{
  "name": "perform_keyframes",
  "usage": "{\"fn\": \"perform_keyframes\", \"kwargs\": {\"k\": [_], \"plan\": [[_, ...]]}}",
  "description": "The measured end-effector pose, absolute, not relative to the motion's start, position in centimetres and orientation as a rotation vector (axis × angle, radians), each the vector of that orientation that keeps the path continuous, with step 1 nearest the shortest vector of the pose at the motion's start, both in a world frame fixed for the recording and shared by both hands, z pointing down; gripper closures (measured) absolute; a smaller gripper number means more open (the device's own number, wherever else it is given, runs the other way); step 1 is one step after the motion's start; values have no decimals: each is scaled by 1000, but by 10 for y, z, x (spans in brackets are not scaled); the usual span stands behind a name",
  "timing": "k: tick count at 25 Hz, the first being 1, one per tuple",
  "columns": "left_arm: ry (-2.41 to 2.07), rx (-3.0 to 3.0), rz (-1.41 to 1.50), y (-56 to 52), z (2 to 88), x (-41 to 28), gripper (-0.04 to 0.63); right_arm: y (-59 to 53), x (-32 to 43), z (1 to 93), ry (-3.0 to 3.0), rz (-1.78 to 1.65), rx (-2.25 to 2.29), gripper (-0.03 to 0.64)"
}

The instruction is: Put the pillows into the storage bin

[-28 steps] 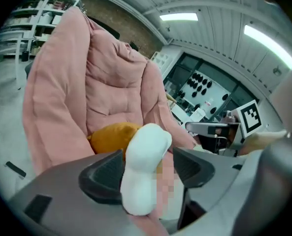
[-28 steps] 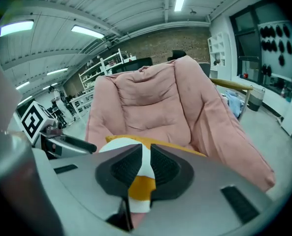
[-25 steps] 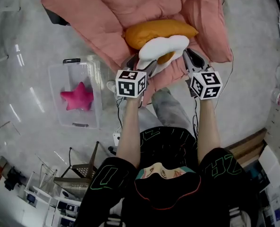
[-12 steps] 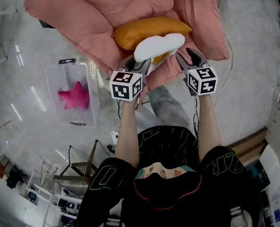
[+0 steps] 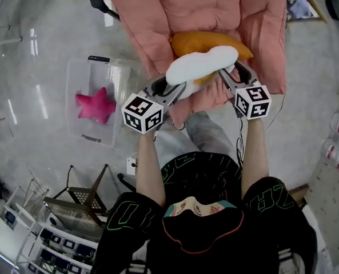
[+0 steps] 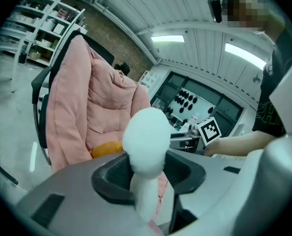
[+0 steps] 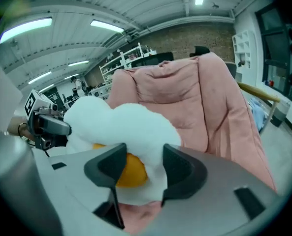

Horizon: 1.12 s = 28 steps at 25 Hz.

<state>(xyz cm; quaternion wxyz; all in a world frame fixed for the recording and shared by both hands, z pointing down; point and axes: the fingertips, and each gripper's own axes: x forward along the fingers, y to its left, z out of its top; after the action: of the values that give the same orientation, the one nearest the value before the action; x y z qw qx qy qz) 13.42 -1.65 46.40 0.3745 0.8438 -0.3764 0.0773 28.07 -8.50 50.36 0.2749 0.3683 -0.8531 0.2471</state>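
Observation:
A white fried-egg pillow (image 5: pixel 200 64) with a yellow yolk hangs between my two grippers, in front of the pink armchair (image 5: pixel 203 4). My left gripper (image 5: pixel 170 87) is closing and its pads pinch the pillow's white edge (image 6: pixel 146 141). The jaws of my right gripper (image 5: pixel 225 73) are opening; the pillow's other end (image 7: pixel 121 122) sits loosely between them. An orange pillow (image 5: pixel 198 40) lies on the chair seat behind it. The clear storage bin (image 5: pixel 78 73) stands on the floor to the left, with a pink star pillow (image 5: pixel 95 104) inside.
A wire-mesh stool (image 5: pixel 83 201) stands at the lower left, near white shelving (image 5: pixel 55 238). Cables run over the grey floor by the person's legs. Shelves and other people show in the background of the right gripper view.
My left jaws have closed on the egg pillow's left edge. My right jaws, shut on it before, have spread apart. The whole view has shifted, and the bin now sits closer to my left gripper.

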Motion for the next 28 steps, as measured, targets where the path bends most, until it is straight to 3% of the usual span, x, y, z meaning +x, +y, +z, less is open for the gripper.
{"fn": "perform_keyframes", "kwargs": {"k": [7, 16, 28], "plan": [[-1153, 2150, 3, -6, 425, 46, 435, -106, 167, 443, -2432, 392, 807, 594], [-1498, 1966, -244, 60, 394, -111, 428, -65, -3, 385, -2587, 255, 479, 604], [-1809, 1598, -260, 184, 435, -266, 420, 32, -198, 419, -2565, 221, 72, 604]]}}
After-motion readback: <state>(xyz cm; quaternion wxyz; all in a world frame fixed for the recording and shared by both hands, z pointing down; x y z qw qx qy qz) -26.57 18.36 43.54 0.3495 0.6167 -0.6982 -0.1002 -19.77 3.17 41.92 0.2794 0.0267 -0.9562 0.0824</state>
